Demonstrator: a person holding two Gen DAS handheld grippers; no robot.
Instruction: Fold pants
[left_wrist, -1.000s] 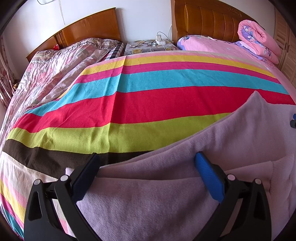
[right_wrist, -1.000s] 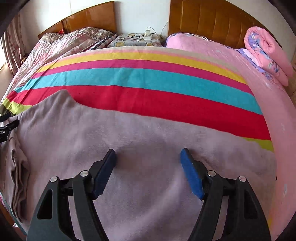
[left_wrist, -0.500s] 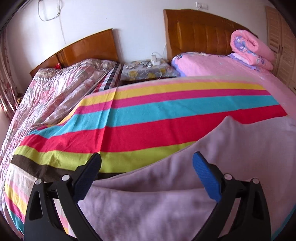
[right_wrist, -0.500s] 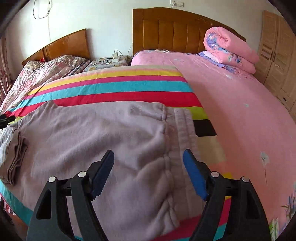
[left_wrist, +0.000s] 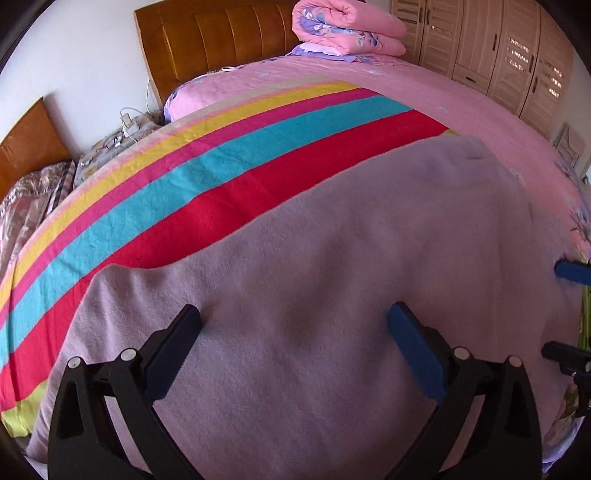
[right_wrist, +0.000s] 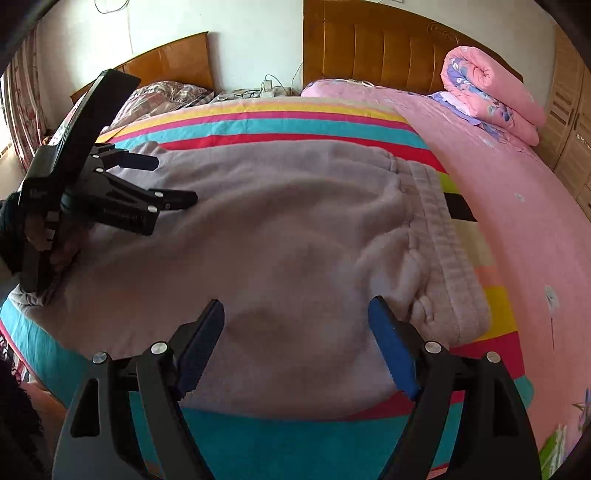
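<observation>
My left gripper (left_wrist: 293, 328) and right gripper (right_wrist: 295, 323) both hang spread and empty above the soft lilac fleece pants (right_wrist: 280, 236), which lie flat across the striped towelling blanket (right_wrist: 295, 125), gathered ribbed waistband (right_wrist: 447, 251) to my right, ready for folding.

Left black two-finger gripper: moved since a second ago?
Yes. The left gripper swung rightward along the mauve fleece pants; the brown wooden headboard slid left in its view.

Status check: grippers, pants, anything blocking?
Left gripper open, right gripper open, both empty. Pants flat on striped blanket. Nothing blocking.
</observation>
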